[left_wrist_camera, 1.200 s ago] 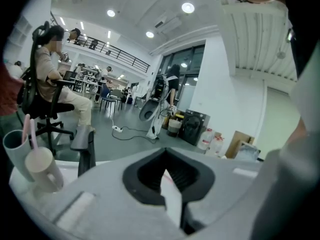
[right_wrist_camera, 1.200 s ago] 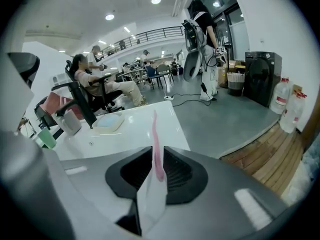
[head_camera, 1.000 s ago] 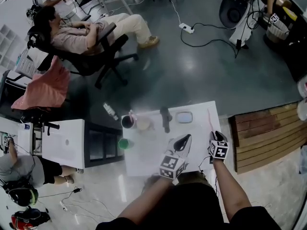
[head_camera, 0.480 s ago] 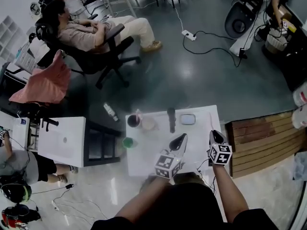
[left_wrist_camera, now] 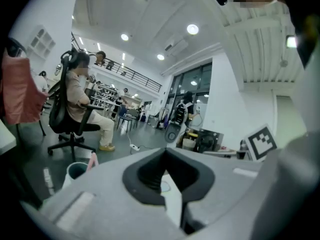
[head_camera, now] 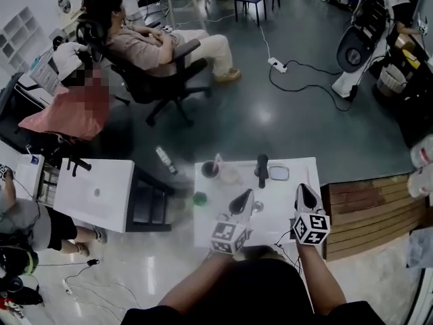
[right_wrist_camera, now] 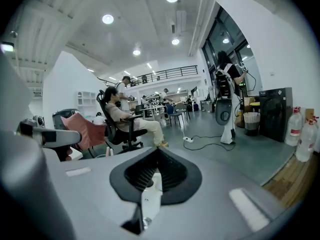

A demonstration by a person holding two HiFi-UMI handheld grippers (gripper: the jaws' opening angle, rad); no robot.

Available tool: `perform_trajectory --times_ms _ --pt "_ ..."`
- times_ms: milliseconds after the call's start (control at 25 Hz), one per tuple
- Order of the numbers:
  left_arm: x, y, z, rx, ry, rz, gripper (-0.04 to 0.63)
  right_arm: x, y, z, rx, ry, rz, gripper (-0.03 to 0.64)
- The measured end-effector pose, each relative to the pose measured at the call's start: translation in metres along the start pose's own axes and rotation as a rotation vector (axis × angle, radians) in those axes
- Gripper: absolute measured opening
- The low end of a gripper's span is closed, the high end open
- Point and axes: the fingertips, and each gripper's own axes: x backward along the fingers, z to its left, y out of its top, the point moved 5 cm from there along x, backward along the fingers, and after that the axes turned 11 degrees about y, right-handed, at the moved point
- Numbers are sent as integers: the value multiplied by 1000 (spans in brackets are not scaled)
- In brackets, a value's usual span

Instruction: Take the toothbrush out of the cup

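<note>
A dark cup (head_camera: 210, 170) stands at the far left of the white table (head_camera: 284, 212), with a pink toothbrush (head_camera: 217, 160) sticking up out of it. The left gripper view shows the same cup (left_wrist_camera: 75, 170) and toothbrush (left_wrist_camera: 92, 160) low on the left, well ahead of the jaws. My left gripper (head_camera: 247, 193) hovers over the table's middle, shut and holding nothing. My right gripper (head_camera: 300, 187) is near the right edge; its jaws have just been closing and now stand shut with nothing between them. Both grippers are apart from the cup.
Beside the dark cup is a pale translucent cup (head_camera: 229, 176). A black upright object (head_camera: 262, 170) and a bluish oval dish (head_camera: 278, 173) stand at the table's far side, and a green object (head_camera: 199, 198) at its left edge. A person sits in an office chair (head_camera: 159, 80) beyond.
Both grippers have risen and drawn back toward the table's near edge. The right jaws have closed on nothing. The head view has tilted up, showing more of the room.
</note>
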Motion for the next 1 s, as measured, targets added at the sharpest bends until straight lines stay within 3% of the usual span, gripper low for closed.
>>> perform_trajectory --times_ms 360,640,880,1000 --pt "78 42 81 -16 120 -83 2 -29 18 103 67 103 8 2" --pt "135 50 151 -12 204 -102 2 -78 9 196 112 245 60 2" --pt "155 53 195 -51 231 -97 2 -133 -6 242 146 293 112 15" --pt "153 55 212 -33 230 -96 2 -164 -14 250 161 294 138 15"
